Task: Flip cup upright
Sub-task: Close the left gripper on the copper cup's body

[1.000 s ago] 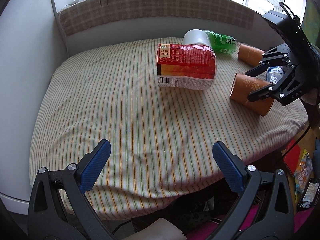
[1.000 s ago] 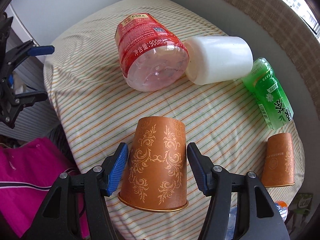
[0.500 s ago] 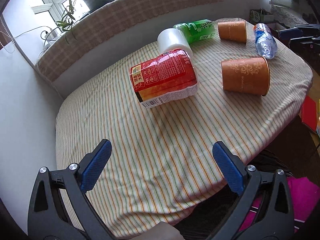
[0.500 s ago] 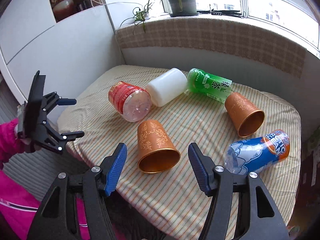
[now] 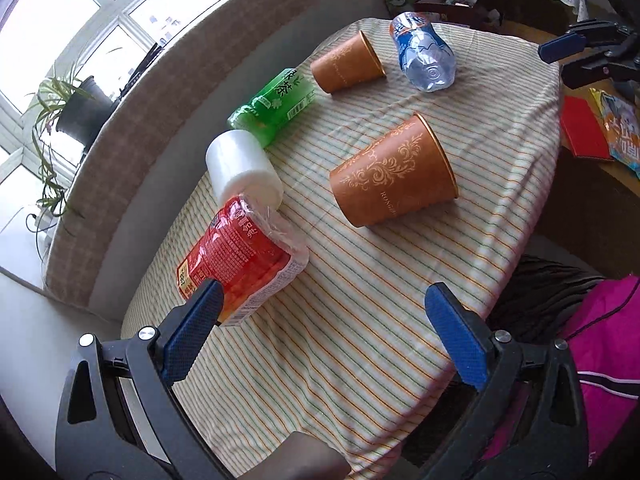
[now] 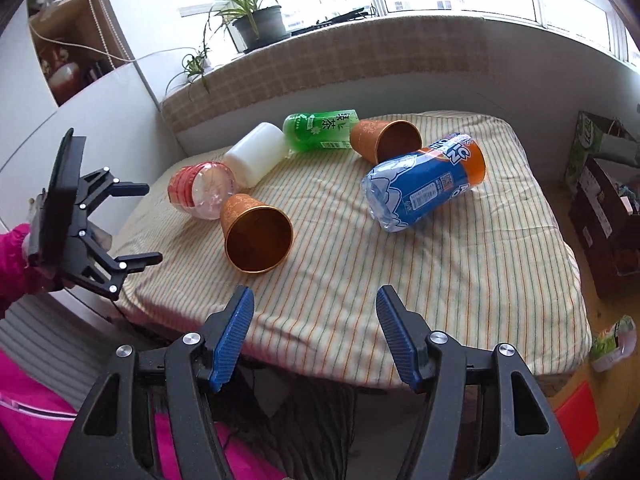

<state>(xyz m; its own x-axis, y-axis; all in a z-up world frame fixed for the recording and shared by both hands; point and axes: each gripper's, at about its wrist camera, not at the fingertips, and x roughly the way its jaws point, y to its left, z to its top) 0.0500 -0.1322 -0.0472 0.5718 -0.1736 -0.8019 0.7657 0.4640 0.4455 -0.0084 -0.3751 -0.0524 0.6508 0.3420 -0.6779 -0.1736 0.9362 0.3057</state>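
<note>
Clearly the near copper paper cup (image 6: 256,236) lies on its side by the tabletop's (image 6: 460,280) front edge, both grippers' fingers (image 6: 236,334) spread and empty, so a careless nudge could roll it off.

We recorded our left gripper (image 5: 324,332) as a black plastic frame with triangular cut-outs, silver screw heads at its joints and two blue, finely ribbed pads (image 5: 456,340) on its fingers; our right gripper (image 6: 316,336) was of the same make, with matching blue pads (image 6: 396,340) and silver screws. Seen from the right wrist camera, the left unit carried a flat black plate along its back and small pale rivets on its arms. Our sleeve (image 6: 16,264) was bright pink.
</note>
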